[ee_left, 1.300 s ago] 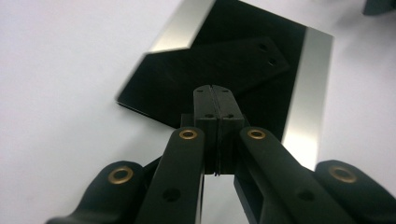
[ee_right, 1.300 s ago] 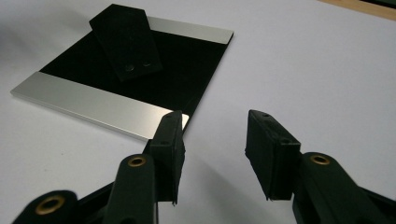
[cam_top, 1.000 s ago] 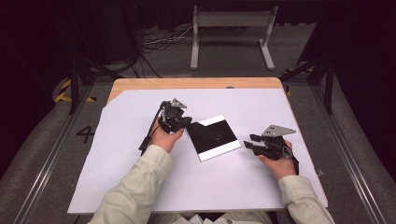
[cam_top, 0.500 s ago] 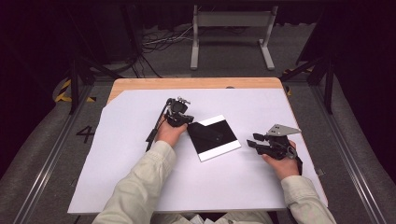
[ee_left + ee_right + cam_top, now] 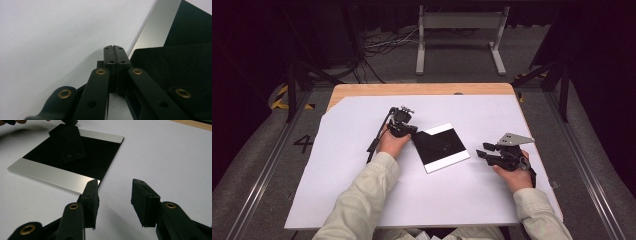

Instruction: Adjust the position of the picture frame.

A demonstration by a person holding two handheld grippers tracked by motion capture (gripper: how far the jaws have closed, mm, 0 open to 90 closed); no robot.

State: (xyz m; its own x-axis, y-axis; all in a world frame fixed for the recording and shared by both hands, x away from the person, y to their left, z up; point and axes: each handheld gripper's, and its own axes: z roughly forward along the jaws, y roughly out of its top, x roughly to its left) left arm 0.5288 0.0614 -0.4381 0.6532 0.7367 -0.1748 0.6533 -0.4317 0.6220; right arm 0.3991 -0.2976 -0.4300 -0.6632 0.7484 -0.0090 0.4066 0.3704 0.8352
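Observation:
A square black plate with silver bands on two edges lies on the white table cover. A smaller black felt-like piece rests on its left part. My left gripper is shut, its tip down at the plate's left corner. In the left gripper view the jaws are pressed together beside the black piece and the silver band; I cannot tell whether they pinch anything. My right gripper is open to the right of the plate. Its jaws hold nothing, just short of the plate's near corner; the black piece lies beyond.
The white cover spreads over a wooden table. A cable trails from the left gripper across the cover. Behind the table stand a grey metal frame and floor cables.
My left gripper has come down and a little to the right, onto the plate's left corner. The right gripper has stayed where it was.

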